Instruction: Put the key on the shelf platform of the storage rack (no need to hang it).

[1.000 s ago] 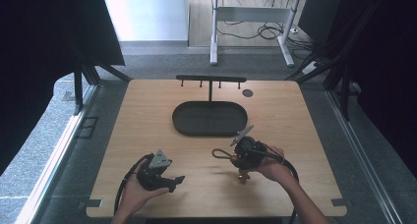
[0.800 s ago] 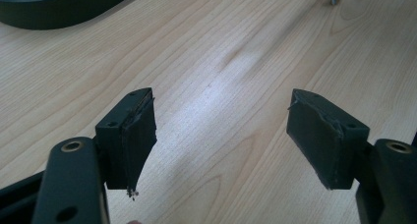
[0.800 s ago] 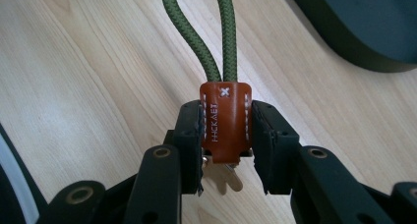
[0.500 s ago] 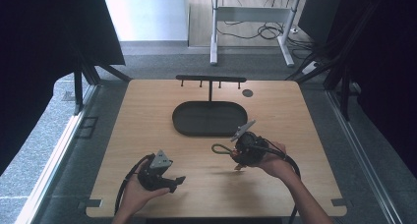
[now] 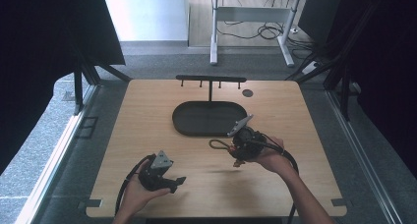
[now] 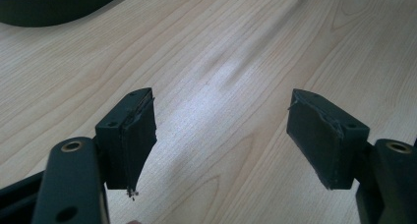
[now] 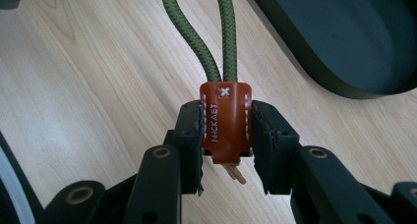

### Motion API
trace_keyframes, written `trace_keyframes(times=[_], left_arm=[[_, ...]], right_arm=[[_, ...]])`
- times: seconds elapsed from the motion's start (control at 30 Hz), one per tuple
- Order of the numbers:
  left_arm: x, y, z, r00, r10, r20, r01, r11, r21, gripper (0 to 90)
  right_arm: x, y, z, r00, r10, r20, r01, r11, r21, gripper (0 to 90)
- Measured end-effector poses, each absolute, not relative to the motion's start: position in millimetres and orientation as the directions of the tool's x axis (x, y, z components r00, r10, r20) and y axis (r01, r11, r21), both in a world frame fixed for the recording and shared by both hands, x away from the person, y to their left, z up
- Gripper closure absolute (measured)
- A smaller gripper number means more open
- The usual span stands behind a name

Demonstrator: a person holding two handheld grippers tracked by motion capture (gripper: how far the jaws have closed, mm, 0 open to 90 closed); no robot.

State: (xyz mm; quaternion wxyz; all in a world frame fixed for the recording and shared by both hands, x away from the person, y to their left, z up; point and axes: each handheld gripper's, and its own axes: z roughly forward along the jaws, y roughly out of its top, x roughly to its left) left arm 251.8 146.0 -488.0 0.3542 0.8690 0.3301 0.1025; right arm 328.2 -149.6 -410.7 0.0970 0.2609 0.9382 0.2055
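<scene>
- High view: pale wood worktop (image 5: 147, 116) on grey carpet, dark oval tray (image 5: 209, 118) mid-worktop; right gripper (image 5: 235, 146) just beside the tray, left gripper (image 5: 178, 183) well nearer the person.
- Left gripper view: fingers (image 6: 129, 140) spread wide over bare wood; the tray is cut off.
- Right gripper view: fingers (image 7: 191, 135) clamp a brown leather tab (image 7: 225, 121) on an olive cord loop (image 7: 199, 32) beside the tray; the tab's lower end is hidden.

This looks like a lab or office set up for recording: a bare wooden table (image 5: 147, 111) framed by black curtains (image 5: 44, 47), grey carpet (image 5: 162, 62) beneath, and beyond it a white desk frame (image 5: 251, 17) with loose cables (image 5: 260, 32) on the floor.
</scene>
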Motion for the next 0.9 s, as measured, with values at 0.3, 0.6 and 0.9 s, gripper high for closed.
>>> trace_keyframes(times=[0.3, 0.6, 0.9], left_arm=[[252, 146, -488, 0.761, 0.646, -0.055, 0.503, -0.533, 0.680, 27.4], [252, 146, -488, 0.763, 0.644, -0.053, 0.502, -0.538, 0.677, 27.4], [252, 147, -488, 0.761, 0.646, -0.055, 0.503, -0.534, 0.679, 27.4]], right_arm=[[336, -148, -407, -0.840, 0.537, -0.079, 0.456, 0.778, 0.432, 67.1], [351, -142, -402, -0.831, 0.550, -0.078, 0.470, 0.771, 0.429, 67.1], [365, -140, -404, -0.819, 0.570, -0.060, 0.499, 0.761, 0.416, 67.1]])
